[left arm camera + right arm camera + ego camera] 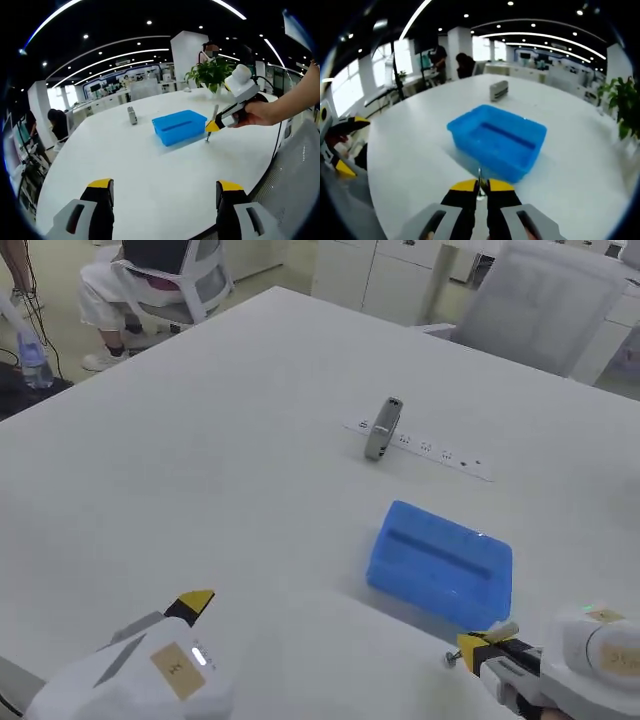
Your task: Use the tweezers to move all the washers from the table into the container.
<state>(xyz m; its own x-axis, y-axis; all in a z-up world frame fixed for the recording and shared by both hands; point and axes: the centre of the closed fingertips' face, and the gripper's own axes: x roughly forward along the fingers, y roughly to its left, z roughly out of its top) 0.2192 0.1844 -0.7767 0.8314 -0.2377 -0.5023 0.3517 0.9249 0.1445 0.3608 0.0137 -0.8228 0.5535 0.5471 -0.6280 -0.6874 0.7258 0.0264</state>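
At seven o'clock in my head view sits the left hand-held gripper (197, 604). Its own view shows the yellow-tipped jaws spread wide apart with nothing between them, above the bare white worktop (200, 460). Toward one o'clock from centre, a small grey device (383, 427) stands upright at the left end of a flat white power strip (430, 451).

The container (440, 562) lies at four o'clock. It is a shallow, rectangular tray of bright blue plastic, open on top and resting flat.

Just beside its near right corner, at five o'clock, the right hand-held gripper (478, 642) has its jaws pinched on the tweezers (479, 175). They are slim and silver and point down at the worktop. I cannot tell whether the tip touches it.
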